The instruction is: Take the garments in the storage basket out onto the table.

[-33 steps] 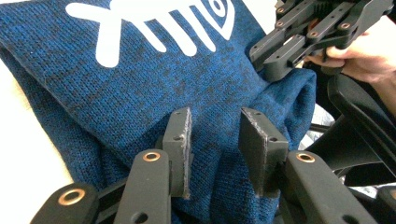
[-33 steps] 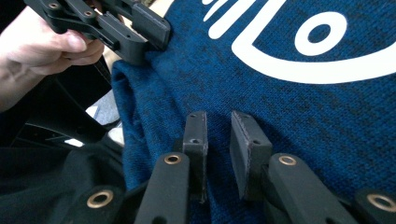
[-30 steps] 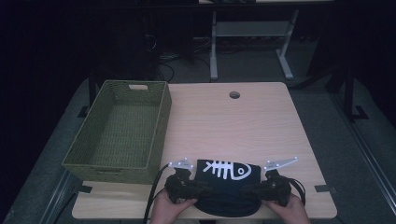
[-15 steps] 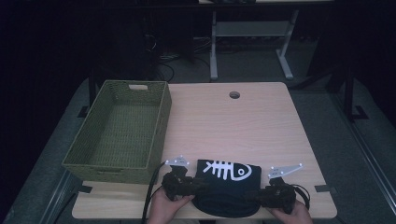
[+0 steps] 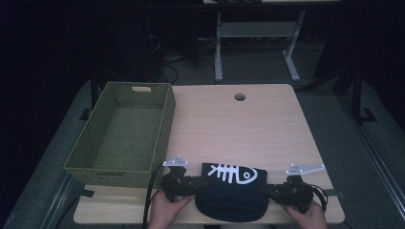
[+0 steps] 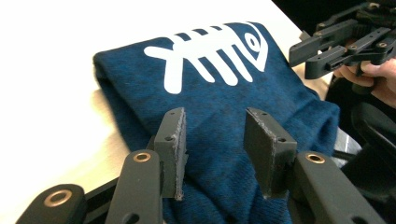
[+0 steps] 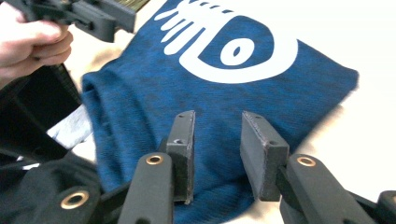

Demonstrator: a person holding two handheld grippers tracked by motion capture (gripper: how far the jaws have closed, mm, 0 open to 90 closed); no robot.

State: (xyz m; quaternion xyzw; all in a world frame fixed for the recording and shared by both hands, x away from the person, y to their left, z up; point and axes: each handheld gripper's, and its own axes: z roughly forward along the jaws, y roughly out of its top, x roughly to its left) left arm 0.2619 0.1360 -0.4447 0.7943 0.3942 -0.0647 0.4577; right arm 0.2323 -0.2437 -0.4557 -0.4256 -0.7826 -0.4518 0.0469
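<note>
While the wicker basket (image 5: 119,138) sits empty, folded blue shirt (image 5: 232,191) beside it, both hand-held grippers (image 6: 215,140) (image 7: 217,140) spread, just opening.

Both hands (image 5: 167,210) cut off by high view's bottom edge.

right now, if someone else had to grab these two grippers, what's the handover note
Left gripper: jaws apart and have just been opening, hovering at the left end of the folded blue cloth; nothing pinched.
Right gripper: jaws apart too, just been opening, at the cloth's right end; no grip.
Cloth: folded, white fishbone print facing up, lying on the table at the near edge between both hands.
Green woven basket: on the table's left side, nothing in it.
Done: cloth looks folded and let go.
Left: probably re-grip the cloth and lift it into the basket, though that is a guess.
</note>
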